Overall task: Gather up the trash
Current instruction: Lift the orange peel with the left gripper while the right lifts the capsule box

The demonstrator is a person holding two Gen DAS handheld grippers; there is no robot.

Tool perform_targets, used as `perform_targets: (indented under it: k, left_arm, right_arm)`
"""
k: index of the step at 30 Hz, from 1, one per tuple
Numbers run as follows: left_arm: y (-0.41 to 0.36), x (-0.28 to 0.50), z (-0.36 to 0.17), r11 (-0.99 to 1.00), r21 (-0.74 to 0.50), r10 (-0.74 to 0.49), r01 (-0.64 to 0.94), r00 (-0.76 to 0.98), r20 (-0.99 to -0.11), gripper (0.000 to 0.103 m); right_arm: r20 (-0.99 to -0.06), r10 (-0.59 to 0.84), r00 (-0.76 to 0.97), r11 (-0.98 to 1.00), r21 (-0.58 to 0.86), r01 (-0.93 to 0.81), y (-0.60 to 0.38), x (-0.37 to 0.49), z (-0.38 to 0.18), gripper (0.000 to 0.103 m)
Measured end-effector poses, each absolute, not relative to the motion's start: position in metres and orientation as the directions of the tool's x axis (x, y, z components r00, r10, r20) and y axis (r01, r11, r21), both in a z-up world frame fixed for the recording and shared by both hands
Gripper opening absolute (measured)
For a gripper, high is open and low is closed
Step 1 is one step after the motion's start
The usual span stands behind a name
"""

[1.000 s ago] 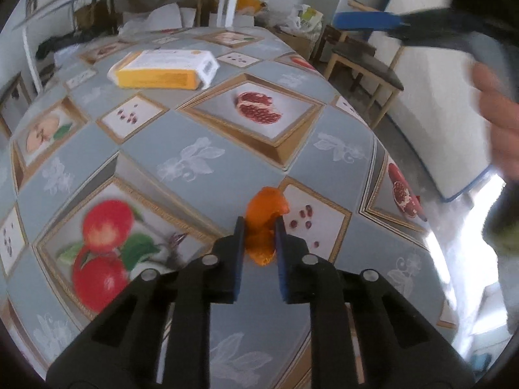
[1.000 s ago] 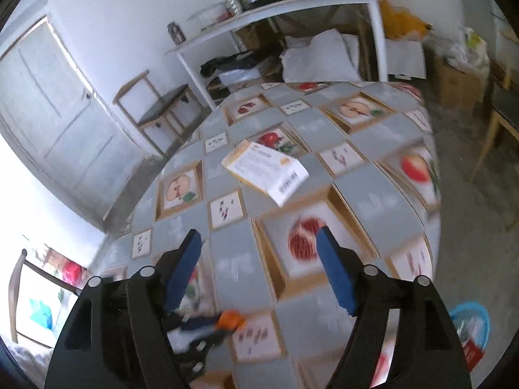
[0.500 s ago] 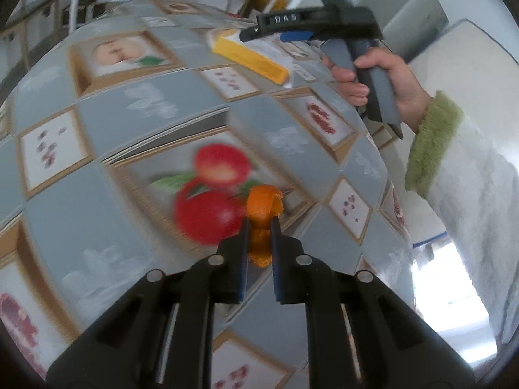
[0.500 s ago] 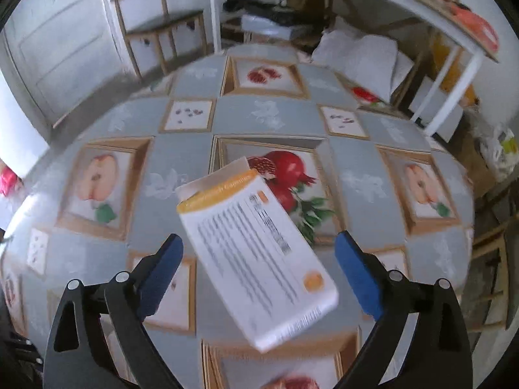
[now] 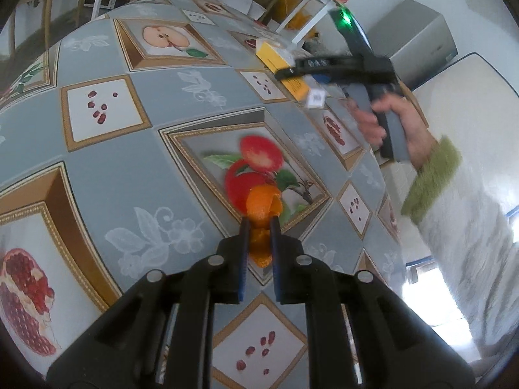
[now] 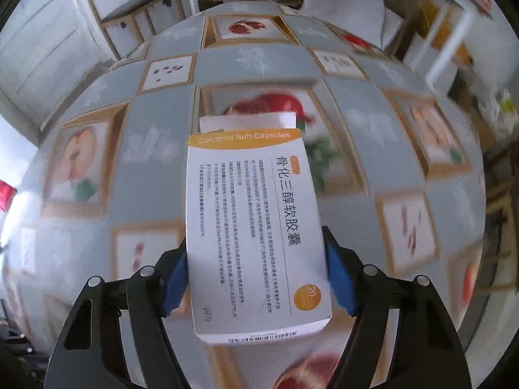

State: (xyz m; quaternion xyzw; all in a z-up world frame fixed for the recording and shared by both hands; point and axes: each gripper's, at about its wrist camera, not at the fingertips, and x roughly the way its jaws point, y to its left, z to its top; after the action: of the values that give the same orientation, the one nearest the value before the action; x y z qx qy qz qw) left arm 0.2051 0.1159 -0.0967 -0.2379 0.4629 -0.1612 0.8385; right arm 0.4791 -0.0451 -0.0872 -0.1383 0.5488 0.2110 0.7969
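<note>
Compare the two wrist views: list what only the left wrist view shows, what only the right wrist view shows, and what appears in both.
Only the left wrist view: the left gripper shut on an orange peel, and the person's hand with a green-cuffed sleeve holding the other tool.

Only the right wrist view: the printed face of the medicine box, reading Calcitriol Soft Capsules, lying between the right gripper's blue pads.

Both: the fruit-patterned tablecloth and the box, seen edge-on in the left wrist view.

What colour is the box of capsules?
The medicine box is white with an orange band, clearest in the right wrist view.
</note>
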Motion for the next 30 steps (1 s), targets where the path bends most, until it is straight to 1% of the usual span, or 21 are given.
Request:
perform_targets:
  k: [4, 11, 15, 17, 18, 21, 26, 30]
  left_arm:
    - [0.111, 0.195, -0.094, 0.839, -0.541, -0.488, 0.061, 0.523, -0.699, 0.011]
    - [0.103, 0.17, -0.087, 0.848, -0.525, -0.482, 0.072, 0.516, -0.708, 0.011]
    - [0.094, 0.158, -0.084, 0.872, -0.483, -0.448, 0.075, 0.517, -0.729, 0.011]
    - [0.087, 0.155, -0.084, 0.888, -0.453, -0.424, 0.079, 0.52, -0.741, 0.011]
    - [0.082, 0.153, -0.083, 0.896, -0.436, -0.411, 0.082, 0.521, -0.748, 0.011]
    - [0.071, 0.151, -0.084, 0.921, -0.378, -0.366, 0.091, 0.531, -0.764, 0.011]
    - [0.055, 0.15, -0.08, 0.953, -0.283, -0.294, 0.109, 0.553, -0.779, 0.011]
    - [0.05, 0.148, -0.08, 0.961, -0.252, -0.272, 0.115, 0.562, -0.781, 0.011]
  right_arm:
    - [-0.937, 0.149, 0.317, 0.901, -0.003, -0.433, -0.069, 0.417, -0.085, 0.071]
    - [-0.926, 0.194, 0.323, 0.935, 0.076, -0.345, -0.116, 0.294, -0.07, 0.071]
    - [-0.913, 0.185, 0.363, 0.94, 0.057, -0.335, -0.125, 0.235, -0.066, 0.071]
    - [-0.909, 0.161, 0.386, 0.944, 0.028, -0.328, -0.125, 0.22, -0.069, 0.072]
    - [-0.906, 0.159, 0.391, 0.945, 0.024, -0.328, -0.126, 0.213, -0.071, 0.076]
    - [-0.908, 0.165, 0.386, 0.946, 0.035, -0.324, -0.125, 0.205, -0.077, 0.082]
    - [-0.9, 0.159, 0.406, 0.944, 0.018, -0.329, -0.123, 0.199, -0.075, 0.085]
    - [-0.897, 0.167, 0.408, 0.947, 0.032, -0.318, -0.126, 0.201, -0.074, 0.085]
